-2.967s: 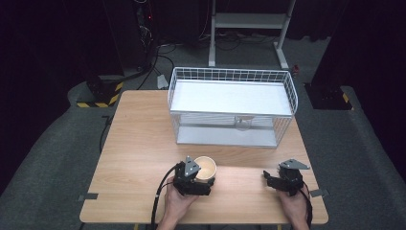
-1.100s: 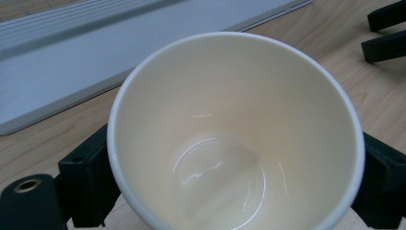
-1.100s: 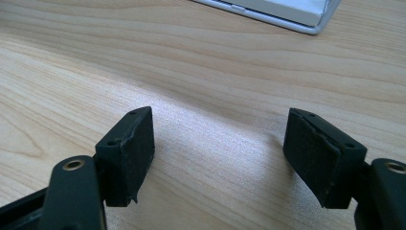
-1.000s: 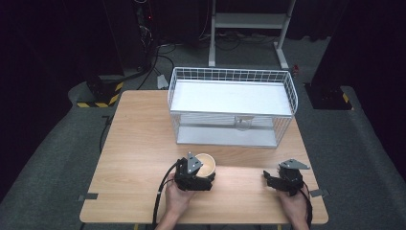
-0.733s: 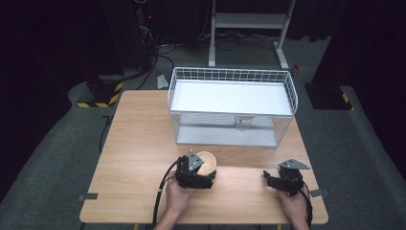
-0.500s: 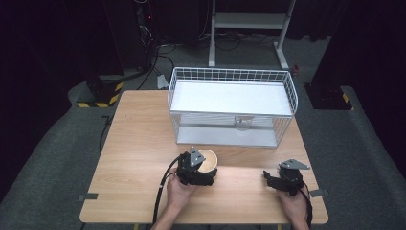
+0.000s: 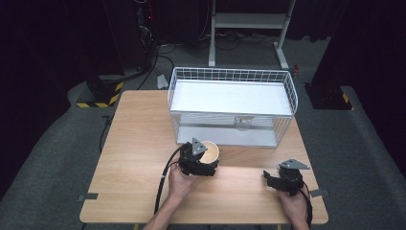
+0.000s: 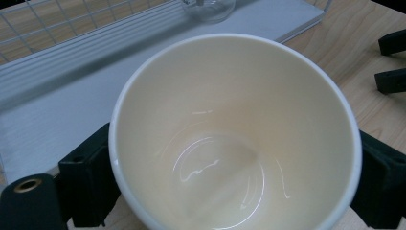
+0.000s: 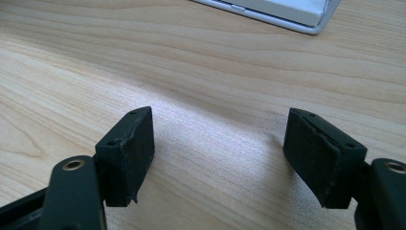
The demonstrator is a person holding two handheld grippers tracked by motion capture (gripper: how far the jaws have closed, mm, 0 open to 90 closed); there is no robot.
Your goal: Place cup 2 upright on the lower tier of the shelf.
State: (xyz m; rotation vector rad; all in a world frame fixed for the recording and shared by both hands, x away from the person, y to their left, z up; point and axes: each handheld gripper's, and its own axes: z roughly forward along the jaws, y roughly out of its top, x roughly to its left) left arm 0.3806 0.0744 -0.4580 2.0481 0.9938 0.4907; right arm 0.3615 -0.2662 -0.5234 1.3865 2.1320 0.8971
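Observation:
A cream cup (image 7: 210, 151) is empty and glossy inside, and my left gripper (image 7: 207, 159) is shut on it just in front of the wire basket (image 7: 231, 75). In the left gripper view the cup (image 8: 234, 129) sits tilted toward the camera, with a black pad (image 8: 88, 175) pressed on each side of its wall. My right gripper (image 7: 269, 179) rests low over the table's front right, open. Its two pads (image 9: 131, 153) stand apart over bare wood with nothing between them. The right gripper's jaw tips (image 8: 390, 60) also show at the upper right of the left gripper view.
The white wire basket stands at the table's (image 7: 139, 158) far middle with a white board inside. A small clear glass object (image 7: 243, 123) sits at its lower front. Cables and a white stand (image 7: 249, 21) lie on the floor beyond. A black cable (image 7: 165, 179) trails from the left gripper.
My left gripper has carried the cup away from the person toward the basket, slightly up and to the right. The right gripper has stayed put.

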